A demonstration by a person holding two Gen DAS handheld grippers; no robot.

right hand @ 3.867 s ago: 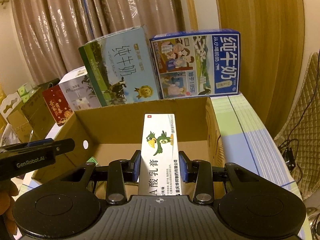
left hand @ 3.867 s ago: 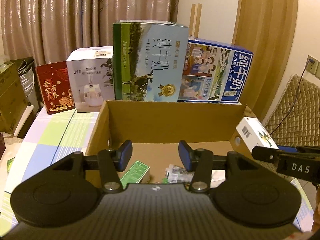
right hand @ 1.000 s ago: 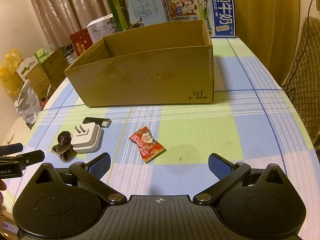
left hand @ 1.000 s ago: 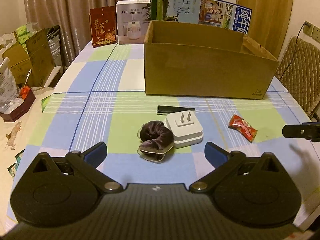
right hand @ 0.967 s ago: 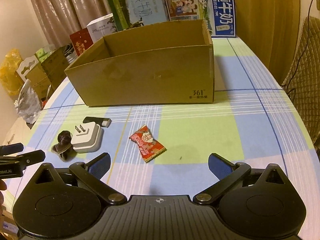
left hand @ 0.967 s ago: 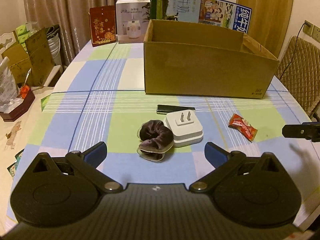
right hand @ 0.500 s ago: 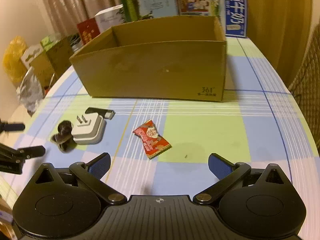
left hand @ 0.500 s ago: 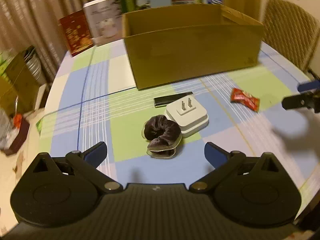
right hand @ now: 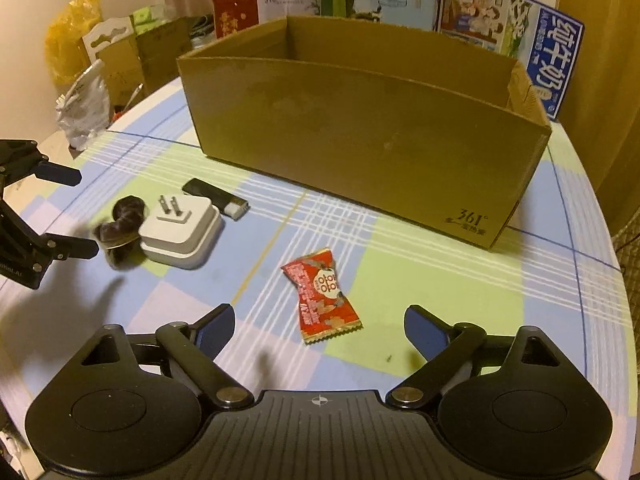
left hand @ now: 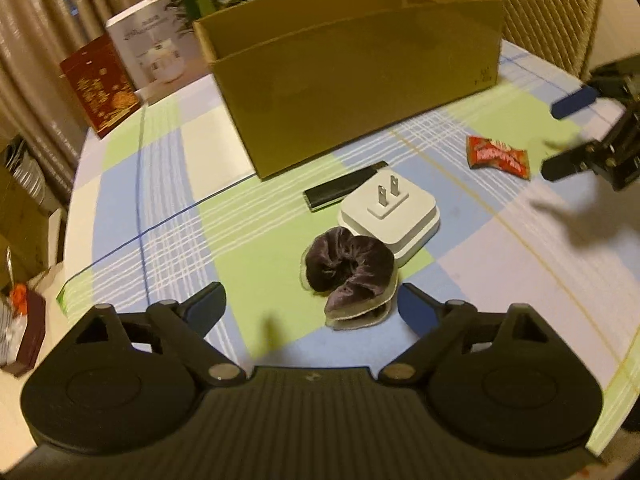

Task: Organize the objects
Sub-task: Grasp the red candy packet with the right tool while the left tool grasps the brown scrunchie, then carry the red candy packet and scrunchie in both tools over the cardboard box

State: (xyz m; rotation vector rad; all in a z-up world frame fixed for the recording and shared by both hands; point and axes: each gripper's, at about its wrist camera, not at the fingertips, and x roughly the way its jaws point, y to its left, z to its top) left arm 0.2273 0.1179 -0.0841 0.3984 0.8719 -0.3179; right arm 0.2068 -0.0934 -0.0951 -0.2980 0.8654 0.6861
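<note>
My left gripper (left hand: 312,308) is open and empty, low over the checked tablecloth, with a dark purple scrunchie (left hand: 348,264) just ahead between its fingers. The scrunchie touches a white plug adapter (left hand: 390,214); a black lighter (left hand: 344,190) lies behind it. My right gripper (right hand: 320,330) is open and empty, with a red candy wrapper (right hand: 320,294) between its fingertips. The brown cardboard box (right hand: 360,128) stands open behind. The scrunchie (right hand: 120,226), adapter (right hand: 182,232) and lighter (right hand: 216,198) also show in the right wrist view.
Milk cartons (right hand: 512,36), a white appliance box (left hand: 154,42) and a red gift box (left hand: 100,84) stand behind the cardboard box. Bags and cartons (right hand: 100,60) sit off the table's left edge. A quilted chair (left hand: 536,20) is at the right.
Both grippers have moved down and closer to the table. The left one has closed in on the scrunchie, the right one on the red candy. Both stay open.
</note>
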